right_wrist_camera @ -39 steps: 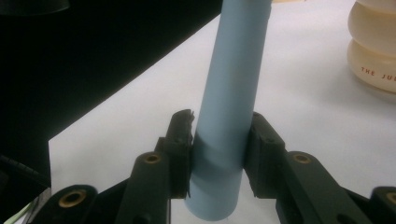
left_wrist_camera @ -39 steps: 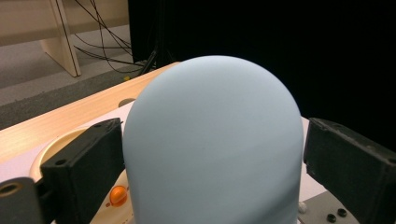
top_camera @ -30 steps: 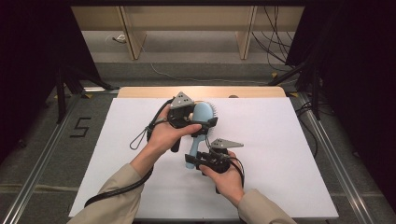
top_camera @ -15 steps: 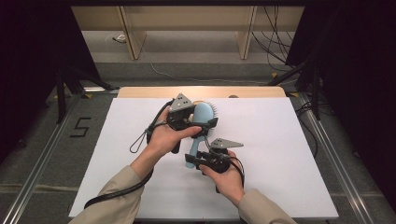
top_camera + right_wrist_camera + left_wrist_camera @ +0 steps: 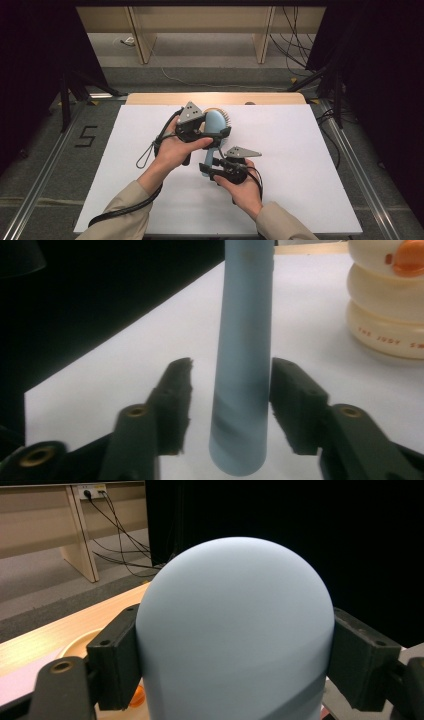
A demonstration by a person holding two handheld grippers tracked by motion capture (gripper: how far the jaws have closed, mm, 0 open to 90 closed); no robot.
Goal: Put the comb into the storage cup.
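A light blue hairbrush (image 5: pixel 216 122) is held above the white table, its bristles facing away from the person. My left gripper (image 5: pixel 214 134) is shut on the brush's rounded head (image 5: pixel 235 630), with a black pad pressed against each side. The tapering handle (image 5: pixel 242 365) runs down between the jaws of my right gripper (image 5: pixel 230 405). Those jaws have just been opening. There is a clear gap on the handle's left and the right pad sits close beside it without gripping. In the high view the right gripper (image 5: pixel 216 169) sits at the handle's lower end.
A cream duck-shaped bottle (image 5: pixel 385 305) with an orange beak stands on the white table cover (image 5: pixel 300 165), beyond the handle. A bare wooden strip (image 5: pixel 270 98) runs along the table's far edge. Cables trail from both grippers towards the person.
The right gripper's jaws have parted from the brush handle, which they clamped before. Both hands and the brush have stayed in place.
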